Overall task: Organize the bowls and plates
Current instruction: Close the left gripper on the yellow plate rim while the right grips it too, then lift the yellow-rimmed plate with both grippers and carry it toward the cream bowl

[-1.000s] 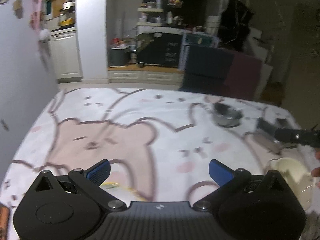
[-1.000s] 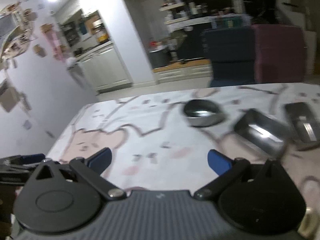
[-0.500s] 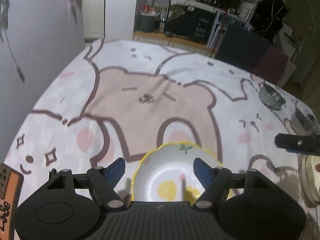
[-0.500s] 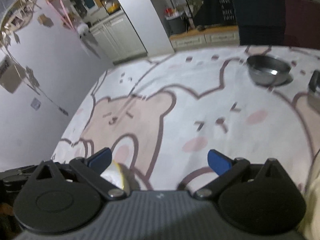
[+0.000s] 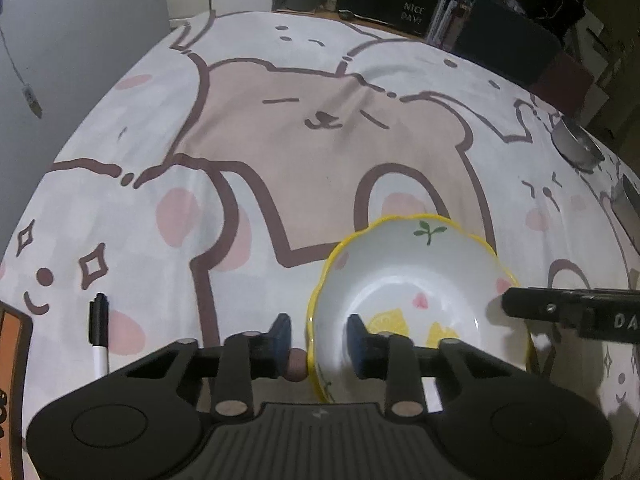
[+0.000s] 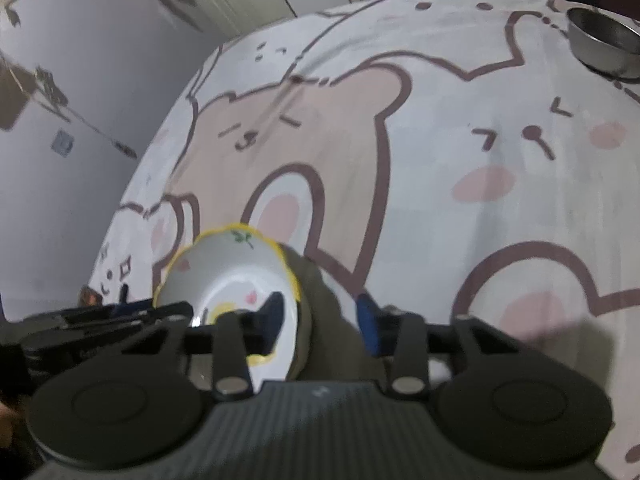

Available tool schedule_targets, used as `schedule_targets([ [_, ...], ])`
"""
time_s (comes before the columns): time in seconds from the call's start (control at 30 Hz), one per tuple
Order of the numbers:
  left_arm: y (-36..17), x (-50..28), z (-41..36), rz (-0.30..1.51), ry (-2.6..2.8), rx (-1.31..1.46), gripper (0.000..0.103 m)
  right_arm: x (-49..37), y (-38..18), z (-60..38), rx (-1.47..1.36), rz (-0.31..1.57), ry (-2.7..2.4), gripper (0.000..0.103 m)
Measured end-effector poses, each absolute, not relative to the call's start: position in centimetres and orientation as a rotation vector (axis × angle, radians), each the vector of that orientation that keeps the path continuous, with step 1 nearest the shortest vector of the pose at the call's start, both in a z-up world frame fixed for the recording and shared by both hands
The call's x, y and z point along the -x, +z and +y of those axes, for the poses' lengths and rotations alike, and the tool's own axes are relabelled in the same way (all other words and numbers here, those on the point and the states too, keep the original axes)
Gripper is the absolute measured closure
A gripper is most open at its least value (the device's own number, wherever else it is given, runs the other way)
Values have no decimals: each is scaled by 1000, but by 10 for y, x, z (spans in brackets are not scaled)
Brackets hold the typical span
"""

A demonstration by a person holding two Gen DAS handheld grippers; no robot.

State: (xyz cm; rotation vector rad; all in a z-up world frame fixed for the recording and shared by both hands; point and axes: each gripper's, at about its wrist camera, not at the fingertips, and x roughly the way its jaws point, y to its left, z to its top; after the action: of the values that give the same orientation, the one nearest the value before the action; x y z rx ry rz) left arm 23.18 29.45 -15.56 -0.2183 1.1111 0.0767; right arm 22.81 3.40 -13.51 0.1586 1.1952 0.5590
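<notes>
Left tongs (image 5: 316, 334) point steeply down at the cartoon-bear cloth covering the surface (image 5: 280, 152), their blue pads having just been closing; they now straddle the near left rim of the yellow-edged bowl (image 5: 404, 276), one pad outside the wall and one inside, each a small gap from the ceramic, so the rim sits between them without being pinched. Right tongs (image 6: 320, 316) approach the same bowl (image 6: 228, 276) from its opposite side and have likewise just been closing; their left pad lies inside the bowl and their right pad stands outside it, well clear of the wall, so nothing is clamped. Seen from the left wrist, the bowl rests directly ahead of the left tongs, upright, white inside with a green sprig, pink hearts and yellow patches, and the black body of the right tongs (image 5: 576, 312) reaches in over its right edge. A black-capped marker (image 5: 99, 330) lies on the cloth to the left of the left tongs, well apart from the bowl, with an orange object (image 5: 10, 344) at the frame edge beyond it. A steel bowl (image 6: 604, 40) stands far ahead and to the right of the right tongs, near the far edge of the surface.
</notes>
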Motion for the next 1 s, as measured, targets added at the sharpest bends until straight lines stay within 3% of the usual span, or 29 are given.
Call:
schedule_targets([
  [0.2,-161,-234,293,1127,56,212,83,-220,-146,50,-89,1199,558,60],
  [0.23,-161,-234,293,1126,52,212,85,-219,-147,50,-97,1210,569,63],
  [0.33,-160,-232,292,1124,54,202,87,-222,-152,58,-124,1251,584,85],
  [0.47,-160,-228,291,1111,57,199,88,-221,-155,68,-85,1255,568,91],
  [1.0,-157,-224,274,1090,79,293,94,-227,-157,68,-19,1232,555,93],
])
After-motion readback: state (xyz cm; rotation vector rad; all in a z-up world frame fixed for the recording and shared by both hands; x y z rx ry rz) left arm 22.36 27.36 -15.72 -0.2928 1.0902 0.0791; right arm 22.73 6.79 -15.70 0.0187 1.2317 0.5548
